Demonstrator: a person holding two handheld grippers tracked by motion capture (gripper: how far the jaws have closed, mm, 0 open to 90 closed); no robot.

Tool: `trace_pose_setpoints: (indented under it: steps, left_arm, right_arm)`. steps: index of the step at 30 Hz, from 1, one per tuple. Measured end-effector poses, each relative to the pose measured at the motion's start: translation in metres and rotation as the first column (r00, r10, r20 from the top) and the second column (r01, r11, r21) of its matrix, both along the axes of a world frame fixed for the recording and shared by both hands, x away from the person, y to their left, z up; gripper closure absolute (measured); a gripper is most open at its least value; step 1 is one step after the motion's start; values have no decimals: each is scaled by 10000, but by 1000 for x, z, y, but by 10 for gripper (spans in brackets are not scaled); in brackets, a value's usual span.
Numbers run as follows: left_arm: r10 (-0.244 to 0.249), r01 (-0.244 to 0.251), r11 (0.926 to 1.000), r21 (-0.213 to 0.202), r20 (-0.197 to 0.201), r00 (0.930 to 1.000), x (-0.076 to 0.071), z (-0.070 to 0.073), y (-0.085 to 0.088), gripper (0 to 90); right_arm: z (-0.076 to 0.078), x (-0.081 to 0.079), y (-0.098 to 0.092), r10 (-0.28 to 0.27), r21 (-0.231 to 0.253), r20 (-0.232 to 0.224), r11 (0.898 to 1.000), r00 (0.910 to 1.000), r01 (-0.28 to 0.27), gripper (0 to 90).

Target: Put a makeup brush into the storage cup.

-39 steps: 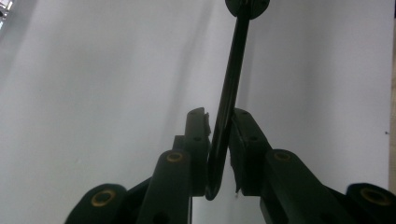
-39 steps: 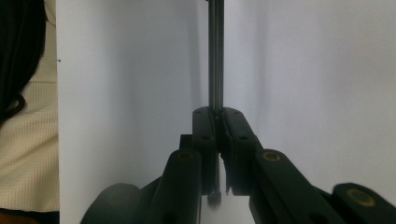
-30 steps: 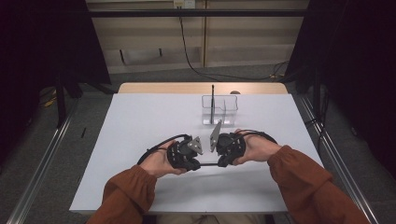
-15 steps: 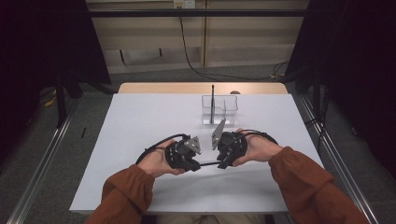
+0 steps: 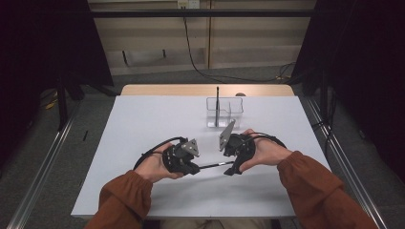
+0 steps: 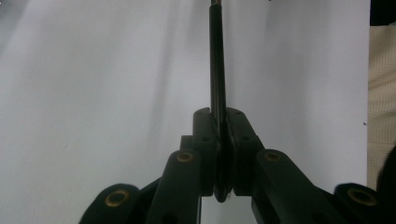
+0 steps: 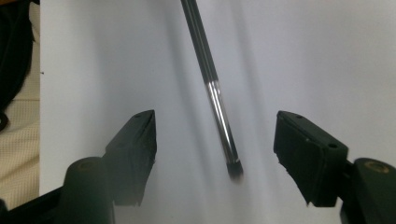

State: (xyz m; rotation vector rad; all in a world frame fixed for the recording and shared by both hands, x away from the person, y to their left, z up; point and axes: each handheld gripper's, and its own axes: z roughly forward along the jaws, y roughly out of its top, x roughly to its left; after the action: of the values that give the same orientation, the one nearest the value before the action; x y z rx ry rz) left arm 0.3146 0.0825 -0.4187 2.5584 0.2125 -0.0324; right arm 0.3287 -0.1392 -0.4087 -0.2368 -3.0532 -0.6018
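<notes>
Clamping the pen (image 6: 217, 70), the left gripper (image 5: 190, 164) holds firm; right gripper (image 7: 215, 140) fingers have just opened around it.

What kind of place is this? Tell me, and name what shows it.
Probably a lab or a recording station, not a home: a bare white table hemmed in by dark curtains, metal rails on the floor, and a person working with two hand-held grippers with cables on a thin black brush.

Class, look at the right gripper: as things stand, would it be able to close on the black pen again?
Probably yes. The right gripper has just been opening its jaws, and the black pen lies between them with nothing in the way. The left gripper grips its other end, holding it level above the table.
</notes>
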Motion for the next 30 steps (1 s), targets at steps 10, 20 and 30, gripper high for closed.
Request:
trace_pose_setpoints:
  steps: [10, 20, 30]
  left_arm:
    - [448, -457, 9982, -397, -225, 9987, 1, -3, 14, 841]
    - [875, -885, 9944, -575, -197, 9960, -2, -8, 29, 841]
    - [1424, -1437, 9821, -1217, -195, 9896, -4, -7, 53, 841]
  right_arm:
    - [-1, -1, -20, -812, 196, 82, 9965, 9967, 810, 136]
    - [-3, -4, -31, -1214, 597, 249, 9910, 9923, 1197, 51]
    - [-3, -7, -47, -1959, 1376, 447, 9725, 9796, 1881, 65]
